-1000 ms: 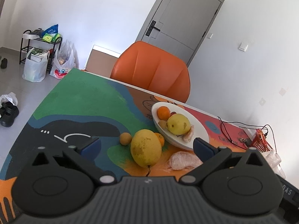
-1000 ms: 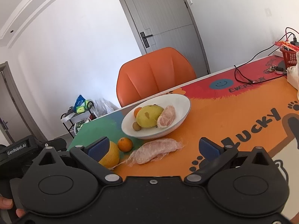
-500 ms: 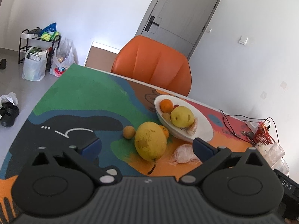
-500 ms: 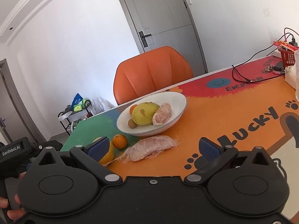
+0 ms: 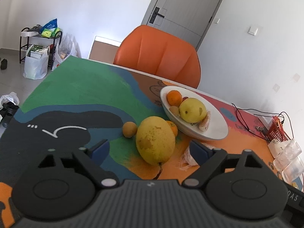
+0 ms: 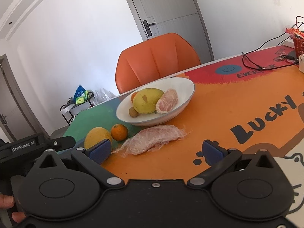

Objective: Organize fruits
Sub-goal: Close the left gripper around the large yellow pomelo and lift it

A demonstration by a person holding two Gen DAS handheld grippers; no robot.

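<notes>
Left gripper closing around pomelo, wrapped segment seemingly half hidden

A yellow pomelo (brown-blotched) and an orange mandarin are seen beside a white bowl; the tablecloth is patterned green, blue, black and orange.

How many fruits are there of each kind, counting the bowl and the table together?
Big yellow fruits: 2
Oranges: 2
Small brownish round fruits: 2
Peeled fruit pieces: 2
Total: 8
One of each kind is in the white bowl, and one is on the table.
</notes>
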